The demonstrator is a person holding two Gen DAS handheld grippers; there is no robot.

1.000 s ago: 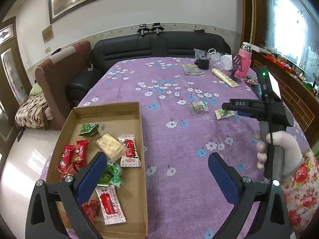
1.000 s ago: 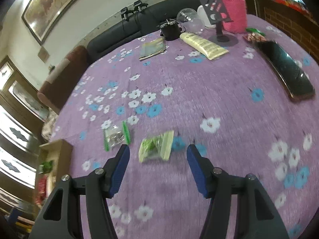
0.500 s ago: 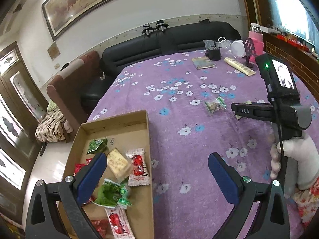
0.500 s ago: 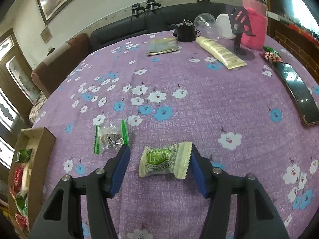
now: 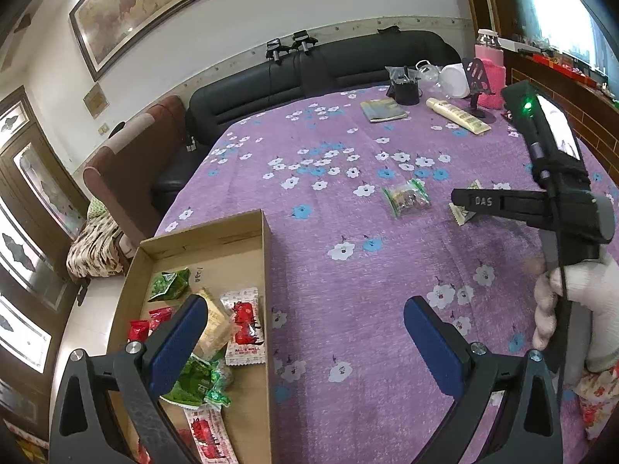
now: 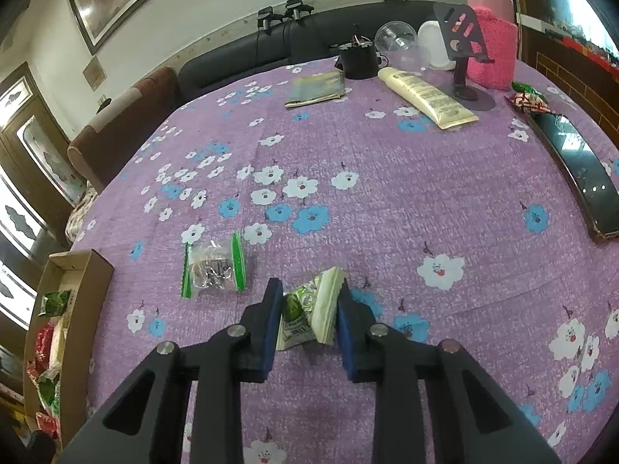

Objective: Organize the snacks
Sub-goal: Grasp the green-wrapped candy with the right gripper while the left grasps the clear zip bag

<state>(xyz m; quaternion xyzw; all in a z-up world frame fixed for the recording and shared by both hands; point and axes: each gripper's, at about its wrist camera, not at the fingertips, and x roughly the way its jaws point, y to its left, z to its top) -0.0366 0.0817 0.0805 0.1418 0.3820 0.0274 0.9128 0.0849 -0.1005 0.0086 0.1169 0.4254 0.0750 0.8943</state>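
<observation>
My right gripper (image 6: pixel 309 305) is shut on a green-and-cream snack packet (image 6: pixel 313 313), crumpled between its blue pads on the purple flowered tablecloth (image 6: pixel 387 193). A clear packet with green edges (image 6: pixel 212 266) lies just left of it, also in the left wrist view (image 5: pixel 406 197). My left gripper (image 5: pixel 305 332) is open and empty, low over the right edge of a cardboard box (image 5: pixel 267 255). The box holds several red, green and tan snack packets (image 5: pixel 243 321). The right gripper (image 5: pixel 464 203) also shows in the left wrist view over the packet (image 5: pixel 462 214).
At the far side stand a cream tube (image 6: pixel 425 96), a foil pouch (image 6: pixel 317 89), a black pot (image 6: pixel 358 60), a phone stand (image 6: pixel 462 58) and a pink bottle (image 6: pixel 491 42). A dark phone (image 6: pixel 576 170) and two wrapped sweets (image 6: pixel 528 98) lie right. Sofas lie beyond.
My right gripper has shut on the green-and-cream packet, which now stands crumpled between the pads. My left gripper has risen and drawn back a little over the box's edge.
</observation>
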